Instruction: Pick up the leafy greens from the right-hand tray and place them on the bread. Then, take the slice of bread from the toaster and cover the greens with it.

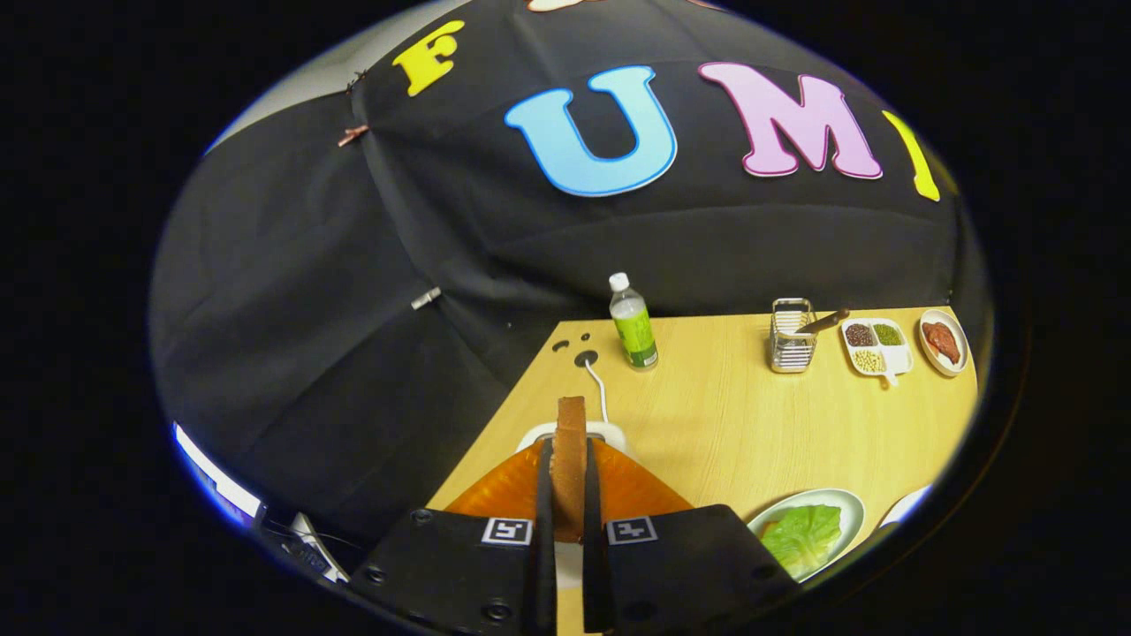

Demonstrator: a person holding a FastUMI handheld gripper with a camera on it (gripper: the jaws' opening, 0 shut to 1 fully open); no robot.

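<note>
Both fingers of the gripper were clamped on the slice of bread, which stood upright between them above the orange toaster. To the right, on the wooden table, the leafy greens lay on a plate. Far off stood a green bottle, a wire rack and a divided dish.

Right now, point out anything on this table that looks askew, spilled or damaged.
Nothing stands out. The gripper is shut on the bread slice, which stands upright above the toaster. The greens lie on their plate, the bottle stands upright, and the divided dish shows no spill.
</note>
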